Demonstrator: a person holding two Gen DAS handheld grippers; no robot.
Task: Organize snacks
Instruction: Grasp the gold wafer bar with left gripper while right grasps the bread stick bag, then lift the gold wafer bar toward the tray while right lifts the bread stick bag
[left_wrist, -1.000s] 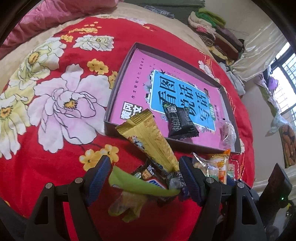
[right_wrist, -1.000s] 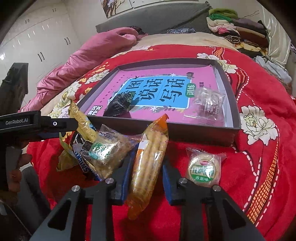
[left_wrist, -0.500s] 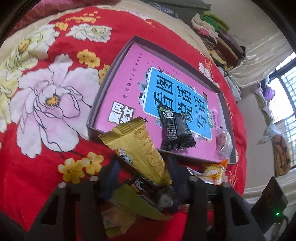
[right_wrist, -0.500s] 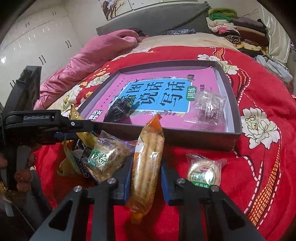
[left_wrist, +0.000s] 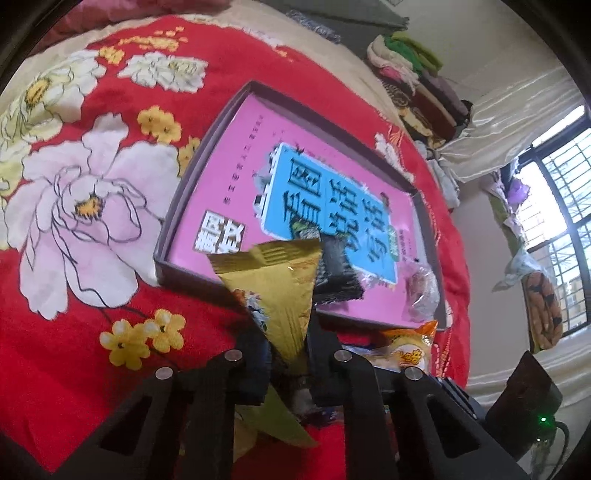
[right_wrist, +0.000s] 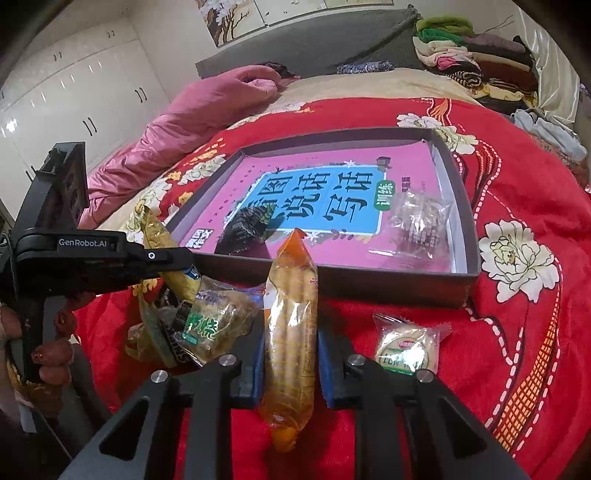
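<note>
A red flowered bedspread (right_wrist: 517, 177) covers the bed, and on it lies a shallow dark box (right_wrist: 458, 225) lined with a pink book cover, which I take to be where the snacks belong. Two snacks sit inside it: a black packet (right_wrist: 247, 225) near the front wall and a clear wrapped sweet (right_wrist: 417, 225) toward the right side. The rest are on the bedspread just in front of the box: a loose heap with a green-labelled pack (right_wrist: 210, 317) on the left and a round cake pack (right_wrist: 406, 347) on the right. The right gripper (right_wrist: 290, 363) has its jaws closed on a long orange packet (right_wrist: 291, 325), gripped around its lower half, top end pointing at the box. The left gripper (left_wrist: 286, 360) has its jaws clamped on the narrow end of a gold packet (left_wrist: 275, 284), whose wide end flares up over the box's near wall. The step in hand looks like carrying both packets in. To do it well, lift each packet clear of the near wall before moving forward, so the floppy ends do not catch the rim, and set them on bare pink floor apart from the snacks already inside. The gold packet is held by its tip only, so it may swing; move it slowly.
</note>
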